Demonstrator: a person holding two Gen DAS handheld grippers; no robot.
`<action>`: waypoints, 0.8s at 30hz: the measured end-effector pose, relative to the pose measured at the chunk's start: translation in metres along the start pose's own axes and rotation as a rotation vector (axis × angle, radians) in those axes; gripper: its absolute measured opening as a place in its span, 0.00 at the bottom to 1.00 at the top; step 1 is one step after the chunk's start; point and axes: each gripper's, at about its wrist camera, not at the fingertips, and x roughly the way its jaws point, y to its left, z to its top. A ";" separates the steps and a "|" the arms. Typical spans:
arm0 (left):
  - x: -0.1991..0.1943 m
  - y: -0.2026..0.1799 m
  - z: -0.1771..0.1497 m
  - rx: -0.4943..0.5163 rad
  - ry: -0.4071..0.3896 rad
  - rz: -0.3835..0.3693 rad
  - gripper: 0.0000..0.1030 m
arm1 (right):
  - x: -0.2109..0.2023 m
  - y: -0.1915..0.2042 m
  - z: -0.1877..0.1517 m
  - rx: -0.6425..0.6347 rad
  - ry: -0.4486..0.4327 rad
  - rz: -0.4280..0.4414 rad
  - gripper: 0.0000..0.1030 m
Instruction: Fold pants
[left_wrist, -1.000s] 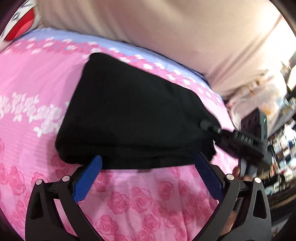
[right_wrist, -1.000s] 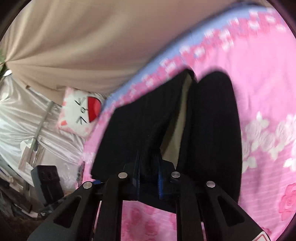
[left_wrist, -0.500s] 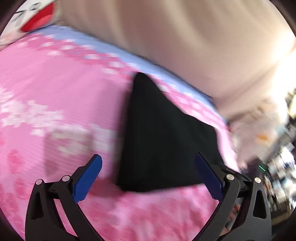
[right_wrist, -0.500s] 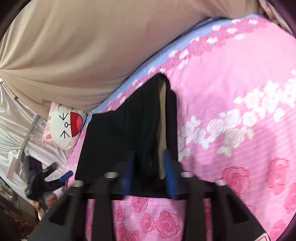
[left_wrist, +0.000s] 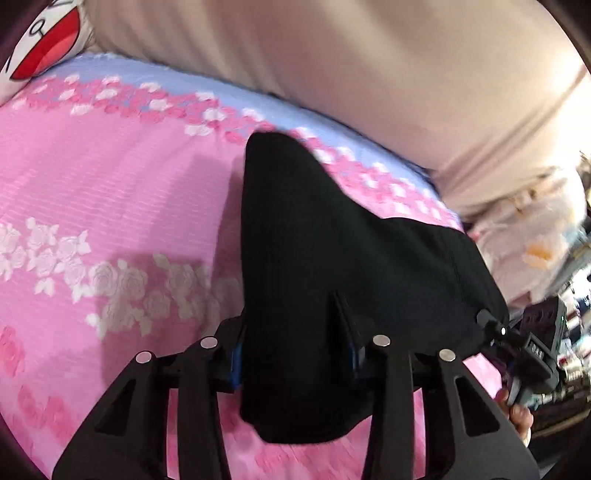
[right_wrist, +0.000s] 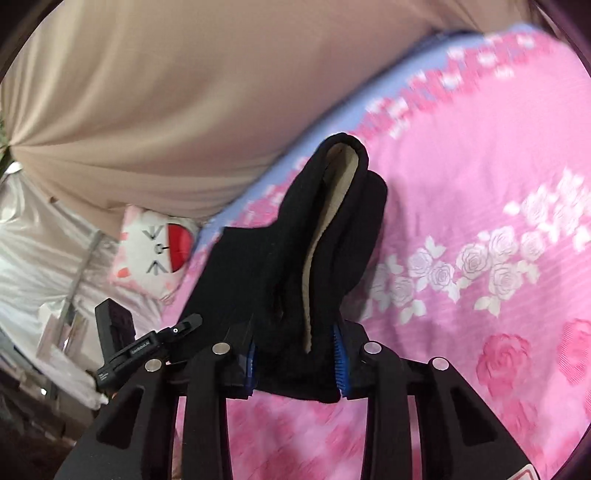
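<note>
Gripping the black pants (left_wrist: 332, 266) over the pink bedsheet (left_wrist: 110, 192), our left gripper (left_wrist: 293, 360) and right gripper (right_wrist: 295, 360) have just closed on bunched near edges (both bite thick folds); we should carry them level together.

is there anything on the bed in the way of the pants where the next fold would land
Nothing visible. Both tools have just been closing and now clamp the black pants: the left tool and the right tool. The pink floral bedspread beside the pants is bare; the cartoon pillow sits off at the bed's far edge.
</note>
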 end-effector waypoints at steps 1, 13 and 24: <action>-0.005 -0.002 -0.006 -0.007 0.019 -0.017 0.38 | -0.009 0.002 -0.007 -0.012 -0.001 -0.025 0.30; -0.048 -0.013 -0.029 0.065 -0.204 0.326 0.82 | -0.037 0.040 -0.015 -0.190 -0.144 -0.252 0.30; -0.073 0.001 -0.022 0.080 -0.290 0.440 0.88 | 0.194 0.142 0.007 -0.393 0.239 -0.088 0.08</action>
